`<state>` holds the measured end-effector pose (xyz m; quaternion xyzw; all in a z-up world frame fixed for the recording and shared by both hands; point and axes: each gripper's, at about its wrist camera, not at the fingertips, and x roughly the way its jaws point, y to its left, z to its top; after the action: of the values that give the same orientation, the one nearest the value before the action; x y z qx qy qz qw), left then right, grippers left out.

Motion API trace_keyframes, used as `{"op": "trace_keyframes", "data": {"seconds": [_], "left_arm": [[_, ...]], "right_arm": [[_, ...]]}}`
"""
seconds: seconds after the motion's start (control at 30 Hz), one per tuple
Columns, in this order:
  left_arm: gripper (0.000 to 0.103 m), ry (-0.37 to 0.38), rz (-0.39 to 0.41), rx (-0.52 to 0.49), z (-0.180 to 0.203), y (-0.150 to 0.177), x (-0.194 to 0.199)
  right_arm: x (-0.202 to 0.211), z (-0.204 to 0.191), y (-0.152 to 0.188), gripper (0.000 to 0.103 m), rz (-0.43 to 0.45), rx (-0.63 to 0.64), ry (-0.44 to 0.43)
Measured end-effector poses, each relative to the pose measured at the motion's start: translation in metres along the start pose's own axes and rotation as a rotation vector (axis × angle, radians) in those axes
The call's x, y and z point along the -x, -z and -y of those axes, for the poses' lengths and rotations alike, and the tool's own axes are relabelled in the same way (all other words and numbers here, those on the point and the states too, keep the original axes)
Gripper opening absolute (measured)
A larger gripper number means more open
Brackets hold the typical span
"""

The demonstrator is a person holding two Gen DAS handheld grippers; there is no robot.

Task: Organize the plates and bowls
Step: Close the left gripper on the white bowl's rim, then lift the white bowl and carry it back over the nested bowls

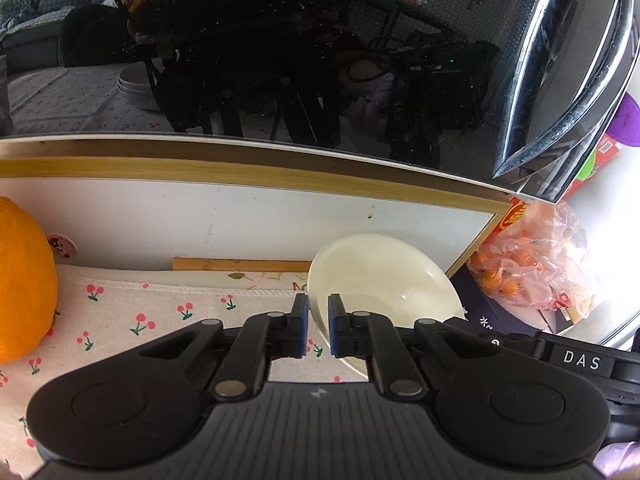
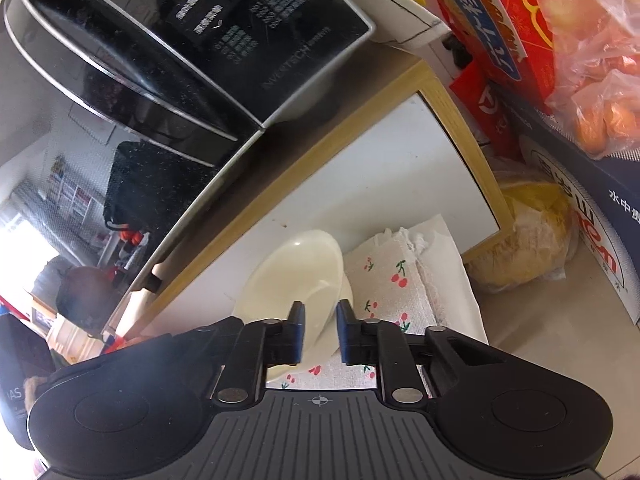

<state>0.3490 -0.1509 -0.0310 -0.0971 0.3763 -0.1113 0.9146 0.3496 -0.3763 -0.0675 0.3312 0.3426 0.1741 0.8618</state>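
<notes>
A single cream bowl [image 1: 380,276] stands tilted on a cherry-print cloth [image 1: 160,312], leaning toward a white panel with a wooden frame. My left gripper [image 1: 318,320] is shut on the bowl's near left rim, which runs between its two pads. The right wrist view shows the same bowl [image 2: 296,276] from its other side, and my right gripper [image 2: 321,330] is shut on the rim there. A black body marked DAS [image 1: 580,360] at the right edge is part of the right-hand tool. No plates are in view.
A glossy black appliance door [image 1: 280,60] with a chrome handle [image 1: 560,80] hangs over the bowl. A large orange fruit [image 1: 24,280] sits on the cloth at left. A bag of small oranges [image 1: 536,264], red boxes [image 2: 500,20] and a dark blue box [image 2: 592,208] crowd the right.
</notes>
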Motion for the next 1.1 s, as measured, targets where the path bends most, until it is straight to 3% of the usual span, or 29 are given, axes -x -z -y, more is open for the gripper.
{"op": "trace_keyframes", "data": {"seconds": [0.53,1.1], "left_arm": [[0.007,-0.03,0.014,-0.045,0.008,-0.002,0.025],[0.008,-0.051,0.037,-0.076,0.016,-0.001,0.095]], "right_arm": [[0.017,-0.012,-0.002,0.01,0.002,-0.001,-0.016],[0.077,-0.073,0.004,0.011,0.011,0.057,-0.027]]}}
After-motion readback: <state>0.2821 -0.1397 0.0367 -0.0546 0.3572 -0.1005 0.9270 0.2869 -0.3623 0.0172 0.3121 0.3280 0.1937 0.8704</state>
